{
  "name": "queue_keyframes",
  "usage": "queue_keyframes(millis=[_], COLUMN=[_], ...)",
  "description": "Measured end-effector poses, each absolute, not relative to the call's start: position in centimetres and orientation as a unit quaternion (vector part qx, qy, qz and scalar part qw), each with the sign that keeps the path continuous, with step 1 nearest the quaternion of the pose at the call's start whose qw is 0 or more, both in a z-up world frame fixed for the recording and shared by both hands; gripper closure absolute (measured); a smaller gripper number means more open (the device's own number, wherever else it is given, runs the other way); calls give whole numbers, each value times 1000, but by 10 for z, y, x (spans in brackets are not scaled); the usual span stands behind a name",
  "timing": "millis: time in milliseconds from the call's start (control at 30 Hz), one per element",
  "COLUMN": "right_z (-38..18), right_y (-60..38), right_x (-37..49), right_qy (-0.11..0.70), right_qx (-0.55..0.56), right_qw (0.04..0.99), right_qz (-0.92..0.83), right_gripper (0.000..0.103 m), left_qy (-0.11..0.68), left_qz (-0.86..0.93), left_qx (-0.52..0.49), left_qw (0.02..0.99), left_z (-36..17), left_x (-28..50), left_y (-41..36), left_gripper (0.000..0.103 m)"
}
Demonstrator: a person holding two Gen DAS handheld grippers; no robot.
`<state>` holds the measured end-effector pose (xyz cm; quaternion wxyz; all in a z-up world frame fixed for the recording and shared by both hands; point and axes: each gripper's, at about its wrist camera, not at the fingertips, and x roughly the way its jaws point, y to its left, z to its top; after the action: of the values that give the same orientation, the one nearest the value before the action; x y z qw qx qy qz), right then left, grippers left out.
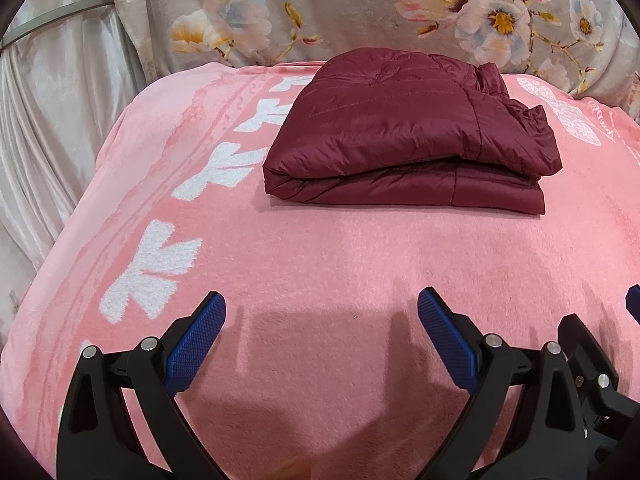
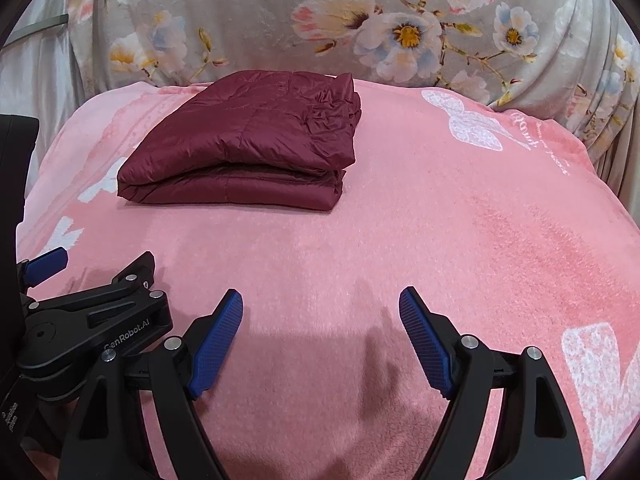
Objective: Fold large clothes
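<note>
A maroon quilted jacket [image 1: 412, 136] lies folded into a compact rectangle on the pink blanket [image 1: 320, 264], toward its far side. It also shows in the right wrist view [image 2: 248, 140], at the far left. My left gripper [image 1: 322, 304] is open and empty, low over the blanket, well short of the jacket. My right gripper [image 2: 322, 300] is open and empty too, beside the left one. The left gripper's body [image 2: 92, 320] shows at the lower left of the right wrist view.
The pink blanket has white butterfly prints [image 1: 152, 276] along its left side and at the right [image 2: 476, 124]. A grey floral cover [image 2: 360, 20] rises behind it. Shiny white drapery [image 1: 52, 120] hangs at the left.
</note>
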<state>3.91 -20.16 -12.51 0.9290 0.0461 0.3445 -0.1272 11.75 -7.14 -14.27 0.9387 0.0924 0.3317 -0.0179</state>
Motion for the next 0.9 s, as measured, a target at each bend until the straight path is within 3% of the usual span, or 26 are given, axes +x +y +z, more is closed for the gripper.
queue_keyframes(millis=[900], right_z=[-122], right_y=[-197], right_x=[35], right_qy=[332], right_qx=[35], right_qw=[932], right_qz=[-140], right_gripper=[25], left_qy=[325], left_qz=[-17], left_qx=[94], left_qw=[941], left_z=[-140], left_x=[115], left_y=[-71], left_gripper=[11])
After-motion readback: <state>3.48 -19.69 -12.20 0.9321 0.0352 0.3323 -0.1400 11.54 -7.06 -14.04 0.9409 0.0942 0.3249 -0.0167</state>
